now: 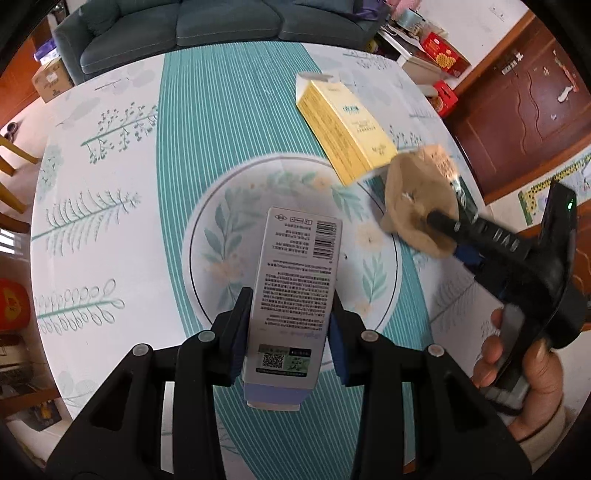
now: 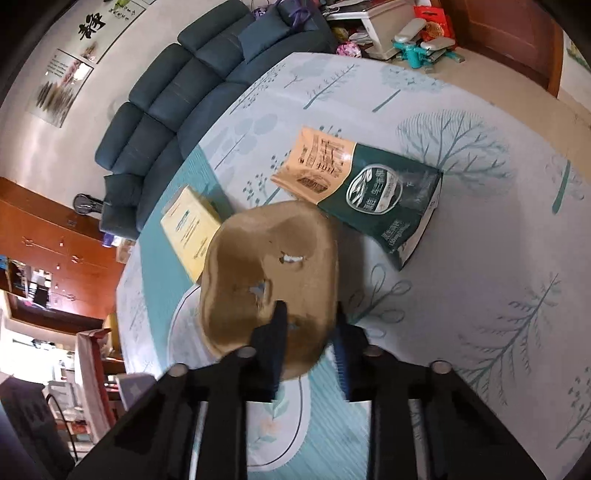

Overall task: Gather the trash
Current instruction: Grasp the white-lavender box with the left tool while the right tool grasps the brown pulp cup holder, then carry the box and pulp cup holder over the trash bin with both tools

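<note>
My left gripper point(image 1: 291, 301) is shut on a grey carton point(image 1: 295, 273) printed with small text and a barcode, held above the table's round leaf pattern. In the same view, at the right, my right gripper point(image 1: 441, 218) grips a crumpled brown pulp tray point(image 1: 413, 192). In the right wrist view the right gripper point(image 2: 310, 310) pinches the near edge of that brown pulp tray point(image 2: 266, 258), one finger over it and one under. A yellow box point(image 1: 343, 125) point(image 2: 190, 225) lies on the cloth. A green and orange bag point(image 2: 365, 192) lies flat beyond the tray.
The round table point(image 1: 110, 192) wears a teal and white plant-print cloth. A blue-grey sofa point(image 1: 184, 26) stands behind it. Red boxes point(image 1: 443, 55) and clutter sit at the back right beside a wooden cabinet point(image 1: 517, 110). A person's hand point(image 1: 532, 373) holds the right gripper's handle.
</note>
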Available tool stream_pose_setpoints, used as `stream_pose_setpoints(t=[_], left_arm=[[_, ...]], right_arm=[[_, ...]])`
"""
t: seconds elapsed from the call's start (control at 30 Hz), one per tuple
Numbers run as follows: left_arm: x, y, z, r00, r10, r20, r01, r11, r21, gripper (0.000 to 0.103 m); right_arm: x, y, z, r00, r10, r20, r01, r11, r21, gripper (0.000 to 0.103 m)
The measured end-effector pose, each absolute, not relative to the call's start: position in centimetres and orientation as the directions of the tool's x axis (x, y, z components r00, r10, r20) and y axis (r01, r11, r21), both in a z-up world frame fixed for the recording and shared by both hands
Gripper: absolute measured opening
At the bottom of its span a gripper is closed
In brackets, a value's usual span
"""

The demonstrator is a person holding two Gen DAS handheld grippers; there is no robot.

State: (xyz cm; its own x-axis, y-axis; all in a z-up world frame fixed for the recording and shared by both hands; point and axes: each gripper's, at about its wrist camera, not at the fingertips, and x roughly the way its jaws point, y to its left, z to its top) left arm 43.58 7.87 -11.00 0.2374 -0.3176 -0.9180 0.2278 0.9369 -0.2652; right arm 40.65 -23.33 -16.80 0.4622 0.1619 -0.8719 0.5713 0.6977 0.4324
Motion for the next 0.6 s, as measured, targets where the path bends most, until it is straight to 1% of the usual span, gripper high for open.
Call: stream_pose_setpoints(t=[0.03,0.3,0.6], left_arm=[[43.8,7.8,-11.0,0.241,-0.316,-0.918,0.225,0.938,-0.264,0.034],[42.3,7.8,-11.0,0.228,-0.297,-0.927,0.226,0.943,-0.246,0.034],[37.0,6.8,-10.6,0.185,-0.290,-0.939,0.232,0.941,-0.245,0.034]], right_arm=[[40.3,-23.3,-16.8,0.466,0.170,-0.868,0.570,0.692,0.442,0.012],[35.6,-23.1,-15.9,0.486,0.221,-0.845,0.544,0.680,0.491,0.011],[26.3,-23.6,-14.1,0.494,0.278,-0.824,0.519,0.666,0.536,0.011]])
